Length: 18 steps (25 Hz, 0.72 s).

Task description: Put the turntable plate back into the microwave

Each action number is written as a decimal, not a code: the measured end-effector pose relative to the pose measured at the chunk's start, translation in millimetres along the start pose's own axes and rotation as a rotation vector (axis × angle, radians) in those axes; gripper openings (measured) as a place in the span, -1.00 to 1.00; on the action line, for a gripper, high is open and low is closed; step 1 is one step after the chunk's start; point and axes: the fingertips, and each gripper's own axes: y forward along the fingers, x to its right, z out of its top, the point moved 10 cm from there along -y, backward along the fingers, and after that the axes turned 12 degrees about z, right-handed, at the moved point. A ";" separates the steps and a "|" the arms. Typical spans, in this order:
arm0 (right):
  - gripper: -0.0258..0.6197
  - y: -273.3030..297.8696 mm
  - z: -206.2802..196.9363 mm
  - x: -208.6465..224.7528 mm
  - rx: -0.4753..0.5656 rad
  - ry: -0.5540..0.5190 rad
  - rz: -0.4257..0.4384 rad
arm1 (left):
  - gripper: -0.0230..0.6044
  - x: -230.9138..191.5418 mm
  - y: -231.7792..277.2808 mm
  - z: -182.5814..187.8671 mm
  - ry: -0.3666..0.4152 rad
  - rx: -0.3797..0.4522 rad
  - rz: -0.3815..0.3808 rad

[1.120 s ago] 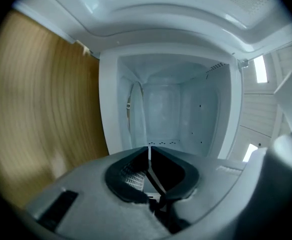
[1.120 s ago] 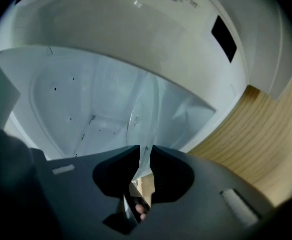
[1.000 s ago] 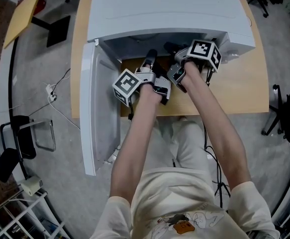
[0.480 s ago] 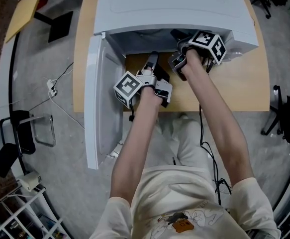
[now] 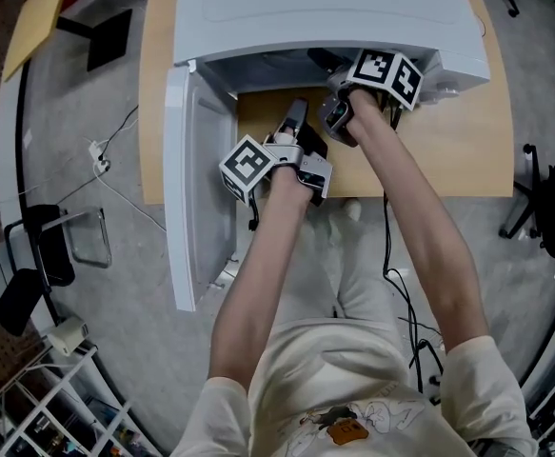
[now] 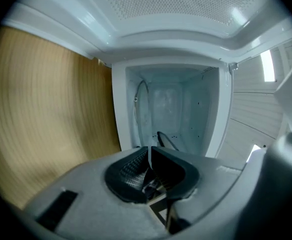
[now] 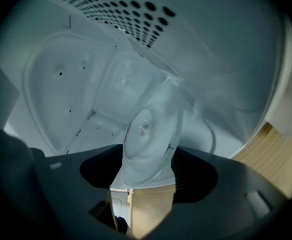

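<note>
Turntable plate [image 7: 148,134] sits tilted inside the microwave [image 5: 325,17], loose between the right gripper's [image 7: 148,173] just-opened, wide-apart jaws. At its 8 o'clock, the left gripper [image 6: 149,171] is closed and empty.

Right tool [image 7: 148,174] jaws opening round turntable plate [image 7: 151,129], left tool [image 6: 149,159] withdrawn
</note>
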 end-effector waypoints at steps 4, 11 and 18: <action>0.19 -2.6 -2.3 -4.9 -0.084 -0.206 -0.008 | -0.87 2.1 -0.2 -3.3 -0.008 -0.013 0.008; 0.29 7.2 -22.6 -11.6 -0.363 -0.715 -0.138 | -0.91 0.2 6.8 0.5 -0.019 -0.003 0.013; 0.30 -6.0 -20.7 -8.2 -0.273 -0.553 -0.066 | -0.88 -3.9 -0.5 5.8 -0.045 0.001 0.002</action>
